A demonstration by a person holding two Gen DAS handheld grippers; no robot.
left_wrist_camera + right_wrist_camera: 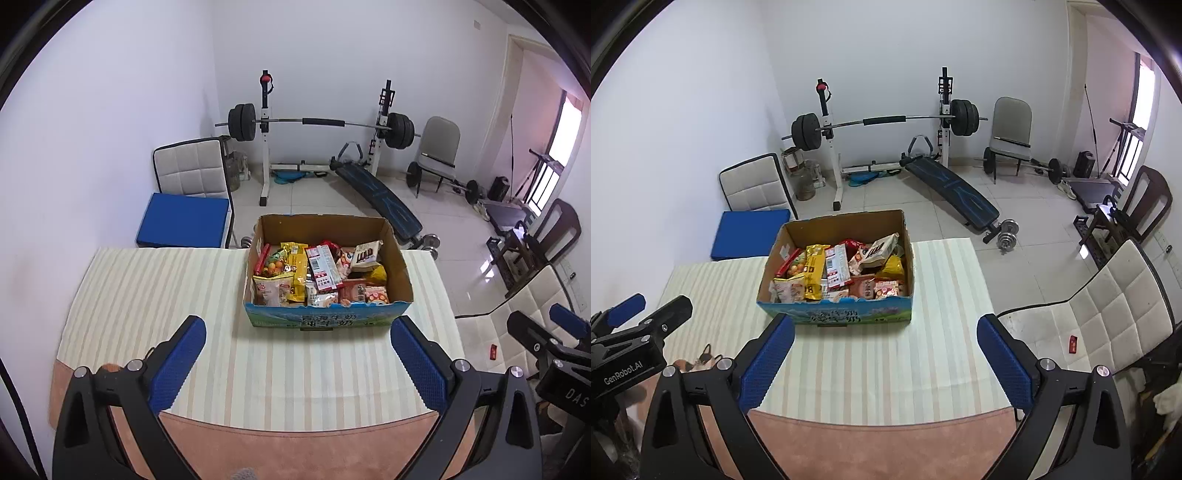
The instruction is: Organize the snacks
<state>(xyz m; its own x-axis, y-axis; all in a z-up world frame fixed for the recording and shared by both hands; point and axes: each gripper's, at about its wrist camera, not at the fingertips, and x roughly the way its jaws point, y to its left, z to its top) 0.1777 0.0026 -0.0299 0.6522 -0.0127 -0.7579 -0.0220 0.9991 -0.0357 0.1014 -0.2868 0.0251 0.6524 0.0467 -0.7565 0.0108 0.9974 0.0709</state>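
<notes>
Blue ribbed rubber pads face each other across a wide gap on my left tool (pixel 297 363), and my right tool (pixel 884 363) is spread just as wide; neither holds anything. Both hang above the near edge of the table (pixel 155 295), where a peach, suede-looking mat (pixel 295 450) lies under a cream striped cloth (pixel 277 369) that looks ribbed and a little soft.

Beyond the pads, towards the far side of the table, stands the open cardboard box (pixel 325 320), plain brown inside and printed blue and green on the front wall. The snacks (pixel 319 275) are all inside it, heaped and overlapping: crinkly yellow foil bags, a flat red and white packet with a barcode lying on top, a pale pouch leaning against the right wall. None lies on the cloth. That fits either a box waiting to be sorted out or one just filled, so I cannot judge which.

If I reach in, glossy film will slip, so I would pinch a packet's sealed edge rather than its puffed belly, take the top one, and keep clear of the box wall.

Past the table are tiled floor, a barbell rack (pixel 317 123) and a sit-up bench (pixel 380 194).
</notes>
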